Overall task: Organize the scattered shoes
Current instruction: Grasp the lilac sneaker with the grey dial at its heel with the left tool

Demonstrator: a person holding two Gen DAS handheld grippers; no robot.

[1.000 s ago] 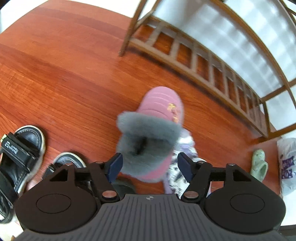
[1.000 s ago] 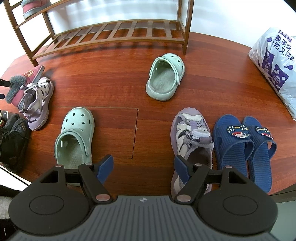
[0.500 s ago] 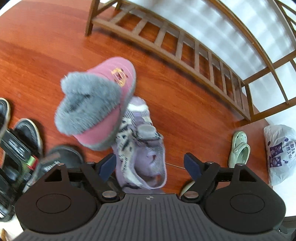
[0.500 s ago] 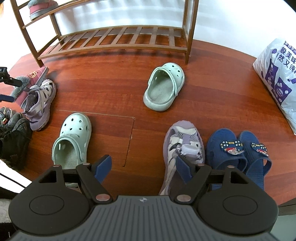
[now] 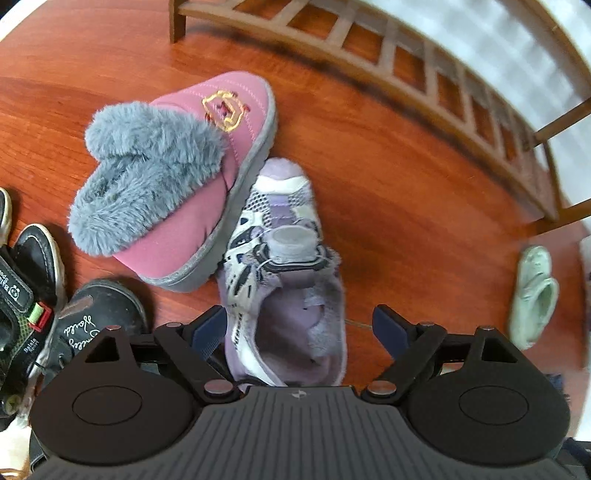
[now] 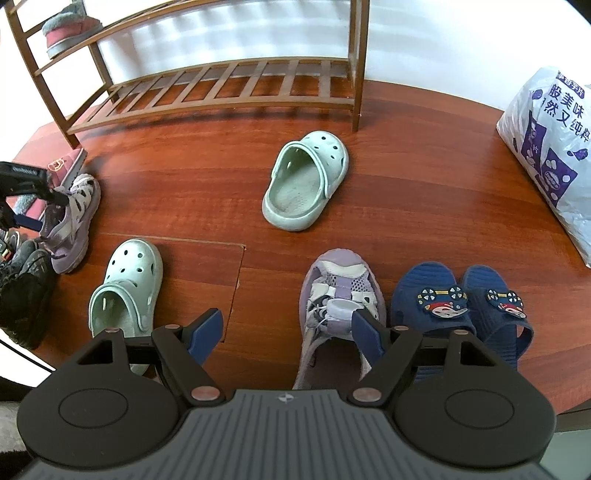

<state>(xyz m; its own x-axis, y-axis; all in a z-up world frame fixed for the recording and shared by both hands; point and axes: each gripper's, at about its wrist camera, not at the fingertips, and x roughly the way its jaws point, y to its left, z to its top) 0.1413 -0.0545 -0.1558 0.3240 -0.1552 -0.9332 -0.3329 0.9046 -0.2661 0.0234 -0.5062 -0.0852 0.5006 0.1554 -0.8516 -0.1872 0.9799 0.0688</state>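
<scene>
My left gripper [image 5: 299, 330] is open around the heel of a purple sandal [image 5: 284, 266] on the wooden floor. A pink furry slipper [image 5: 177, 184] lies tilted against that sandal's left side. My right gripper [image 6: 286, 332] is open above the floor, with a mint clog [image 6: 127, 288] at its left and a second purple sandal [image 6: 338, 306] at its right finger. A pair of blue slippers [image 6: 458, 302] lies right of that. Another mint clog [image 6: 306, 181] lies further ahead. The left gripper also shows at the left edge of the right wrist view [image 6: 22, 199].
A wooden shoe rack [image 6: 229, 85] stands against the white wall, with another pink furry slipper [image 6: 70, 27] on its upper shelf. A printed plastic bag [image 6: 554, 147] lies at the right. Black sandals and shoes [image 5: 40, 306] lie at the left.
My left gripper has let go of the pink slipper, which now lies on the floor, and has moved right and down over the purple sandal. My right gripper has drawn back slightly.
</scene>
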